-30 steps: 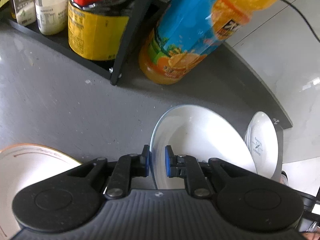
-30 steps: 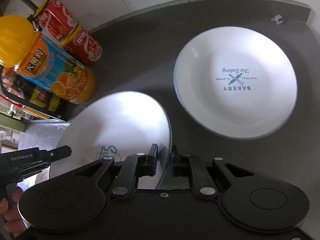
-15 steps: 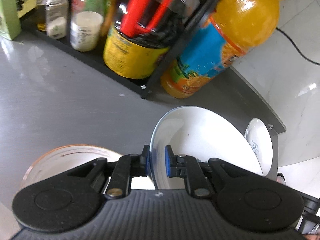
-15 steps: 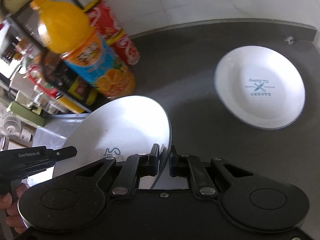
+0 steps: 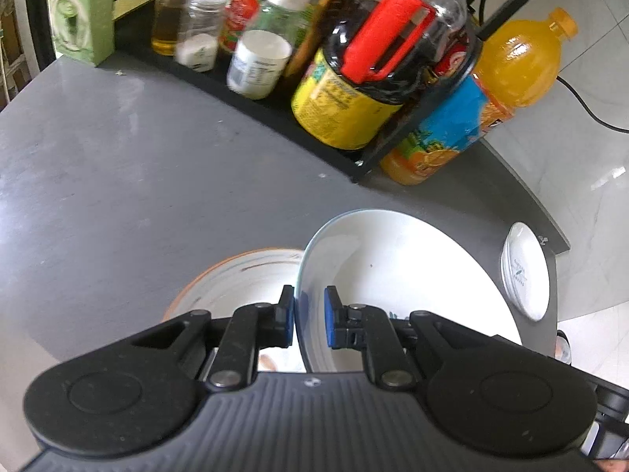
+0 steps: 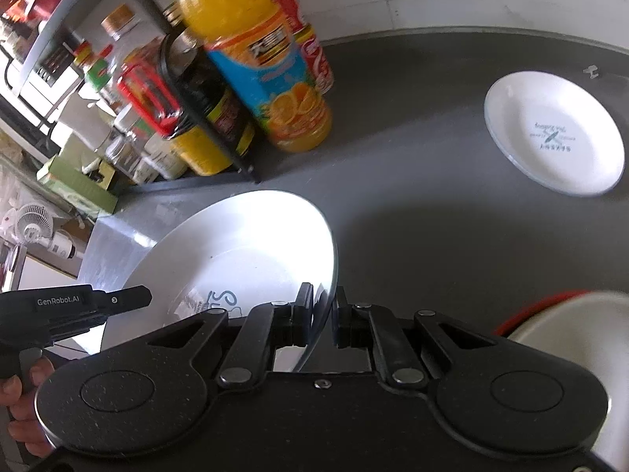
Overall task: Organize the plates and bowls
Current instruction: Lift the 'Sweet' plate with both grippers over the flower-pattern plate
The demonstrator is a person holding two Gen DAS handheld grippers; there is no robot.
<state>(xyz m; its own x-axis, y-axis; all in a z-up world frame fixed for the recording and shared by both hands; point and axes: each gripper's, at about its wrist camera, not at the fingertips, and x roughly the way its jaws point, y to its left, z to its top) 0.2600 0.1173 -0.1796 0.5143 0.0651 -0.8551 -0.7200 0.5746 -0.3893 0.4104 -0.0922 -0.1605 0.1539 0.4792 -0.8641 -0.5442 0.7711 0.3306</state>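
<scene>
A: Okay, left wrist first. What am I holding?

B: Your left gripper (image 5: pixel 308 320) pinches the rim of the white plate (image 5: pixel 397 275), held tilted above the dark grey counter (image 5: pixel 118 181). An orange-rimmed plate (image 5: pixel 240 279) sits below it, and a small printed plate (image 5: pixel 525 271) lies far right near the counter edge.

A: Handling?

B: I'd judge it stiff, glazed, slippery and breakable. Rim grip is the only sensible hold; keep both sides level.

A: Right wrist now.

B: Your right gripper (image 6: pixel 322 318) clamps the opposite rim of the same plate. A red-rimmed bowl (image 6: pixel 566 338) shows at lower right.

A: Room?

B: A black condiment rack (image 6: pixel 220 137), an orange juice bottle (image 6: pixel 259 63), a white tiled wall behind.
</scene>
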